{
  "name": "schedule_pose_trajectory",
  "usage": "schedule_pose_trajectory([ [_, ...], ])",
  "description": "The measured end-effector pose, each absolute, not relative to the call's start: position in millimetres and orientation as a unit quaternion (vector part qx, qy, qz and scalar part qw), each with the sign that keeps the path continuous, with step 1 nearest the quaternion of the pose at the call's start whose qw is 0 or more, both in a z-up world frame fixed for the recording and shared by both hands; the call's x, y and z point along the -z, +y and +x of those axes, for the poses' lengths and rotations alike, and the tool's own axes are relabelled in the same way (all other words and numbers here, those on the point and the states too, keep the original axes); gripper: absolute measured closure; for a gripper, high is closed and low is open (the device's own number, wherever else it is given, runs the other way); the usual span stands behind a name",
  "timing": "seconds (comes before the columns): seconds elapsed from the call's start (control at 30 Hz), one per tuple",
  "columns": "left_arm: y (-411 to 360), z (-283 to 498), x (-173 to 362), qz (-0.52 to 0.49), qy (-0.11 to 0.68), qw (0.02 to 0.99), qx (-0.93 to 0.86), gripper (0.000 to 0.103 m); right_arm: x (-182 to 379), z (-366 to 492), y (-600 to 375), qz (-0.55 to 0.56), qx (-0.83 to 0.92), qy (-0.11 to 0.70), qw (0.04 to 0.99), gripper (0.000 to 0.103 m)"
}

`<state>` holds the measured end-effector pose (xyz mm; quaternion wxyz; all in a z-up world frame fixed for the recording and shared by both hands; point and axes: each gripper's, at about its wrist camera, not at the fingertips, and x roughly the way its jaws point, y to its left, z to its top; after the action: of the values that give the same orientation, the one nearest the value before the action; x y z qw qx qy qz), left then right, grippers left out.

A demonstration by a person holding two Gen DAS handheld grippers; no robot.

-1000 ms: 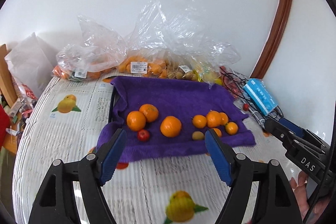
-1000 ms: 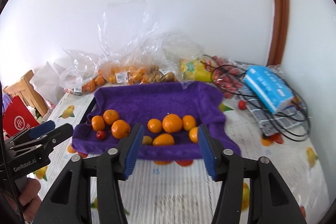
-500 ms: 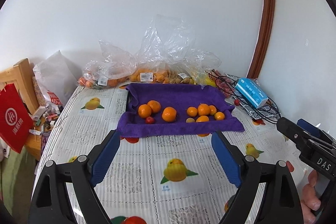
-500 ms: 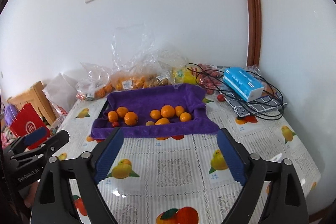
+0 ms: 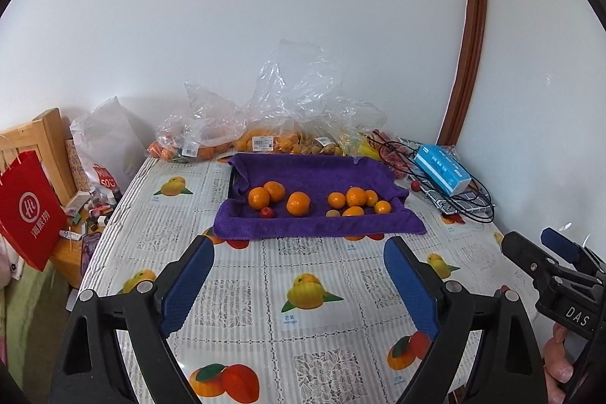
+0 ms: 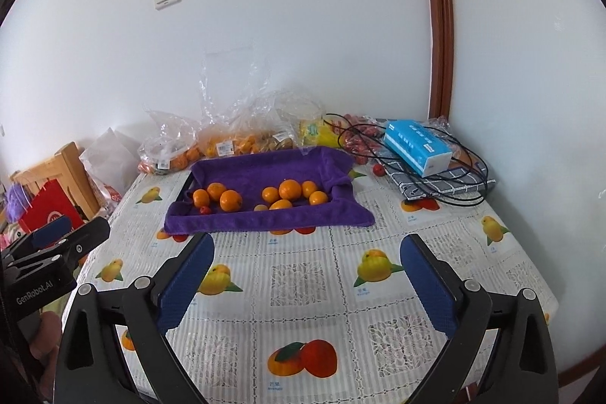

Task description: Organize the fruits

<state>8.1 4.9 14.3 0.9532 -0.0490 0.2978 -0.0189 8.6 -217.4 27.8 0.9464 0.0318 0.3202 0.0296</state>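
A purple towel [image 5: 314, 226] [image 6: 265, 218] lies over a tray at the table's far middle. On it sit three larger oranges [image 5: 298, 203] [image 6: 230, 200] with a small red fruit [image 5: 266, 212] on the left, and several smaller oranges [image 5: 356, 196] [image 6: 290, 189] with a small tan fruit [image 5: 332, 213] on the right. My left gripper [image 5: 299, 279] is open and empty, well short of the towel. My right gripper [image 6: 307, 275] is open and empty, also well back above the table's near half.
Clear plastic bags of fruit [image 5: 265, 139] [image 6: 235, 142] stand behind the towel by the wall. A blue tissue pack [image 5: 441, 169] [image 6: 416, 146], black cables [image 6: 454, 177] and a checked cloth lie at the back right. A red paper bag [image 5: 30, 211] and wooden chair stand left of the table.
Both grippers have drawn back and up from the towel, so the fruit looks smaller and farther away. Both stayed open and empty. The fruit has not moved.
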Motion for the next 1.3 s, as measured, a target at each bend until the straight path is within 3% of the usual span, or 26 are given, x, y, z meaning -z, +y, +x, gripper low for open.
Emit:
schedule_pose_trajectory([
  [1.3,6.7,2.6,-15.5,-0.058,0.297,0.953,0.021,0.012,-34.8,-5.4,-214.8,0.031,-0.036,0.309,0.950,0.005],
])
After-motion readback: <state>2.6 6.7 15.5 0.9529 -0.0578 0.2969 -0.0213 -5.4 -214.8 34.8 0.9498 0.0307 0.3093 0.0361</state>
